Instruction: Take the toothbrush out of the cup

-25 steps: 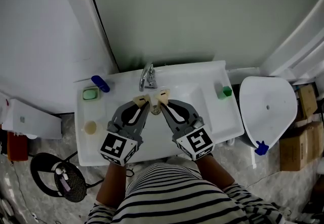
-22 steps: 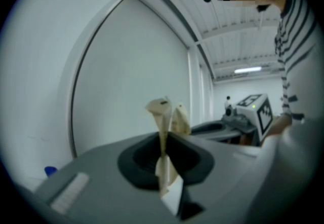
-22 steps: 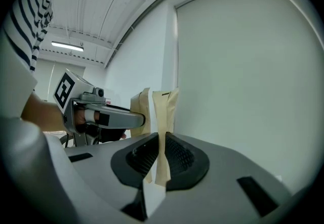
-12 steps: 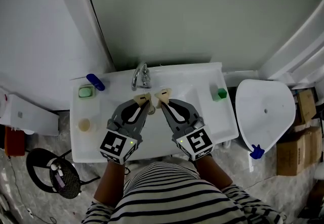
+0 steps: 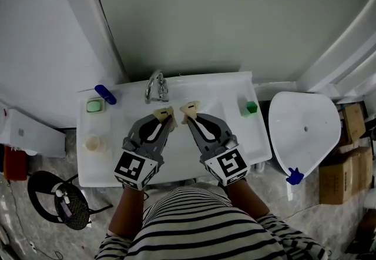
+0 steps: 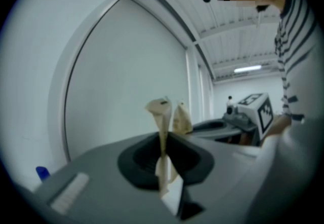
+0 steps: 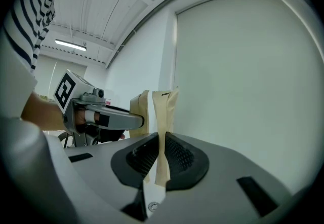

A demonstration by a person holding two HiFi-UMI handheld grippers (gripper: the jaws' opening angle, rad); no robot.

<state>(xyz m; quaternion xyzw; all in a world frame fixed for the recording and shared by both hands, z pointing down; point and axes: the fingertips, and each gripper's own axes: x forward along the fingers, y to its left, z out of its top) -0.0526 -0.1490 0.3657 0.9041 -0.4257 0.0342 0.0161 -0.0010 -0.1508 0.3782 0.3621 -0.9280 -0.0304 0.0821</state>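
Note:
Both grippers hover side by side over the basin of the white sink (image 5: 232,135), just in front of the faucet (image 5: 155,87). My left gripper (image 5: 163,113) is shut with nothing between its tan pads (image 6: 161,111). Beside it, my right gripper (image 5: 189,107) is also shut and empty, its pads (image 7: 163,101) pressed together. A pale round cup (image 5: 95,143) stands on the sink's left ledge, well left of both grippers. I cannot make out a toothbrush in it. A blue object (image 5: 106,94) lies at the back left corner and shows low in the left gripper view (image 6: 43,172).
A green soap dish (image 5: 94,106) sits on the left ledge behind the cup. A small green object (image 5: 251,107) rests on the right ledge. A white toilet (image 5: 305,129) stands to the right of the sink, a black stool (image 5: 61,203) at lower left. A mirror wall rises behind.
The sink and faucet have slid left in the head view while both grippers kept their place in the picture, so they now sit a little further right over the basin. Both stay shut.

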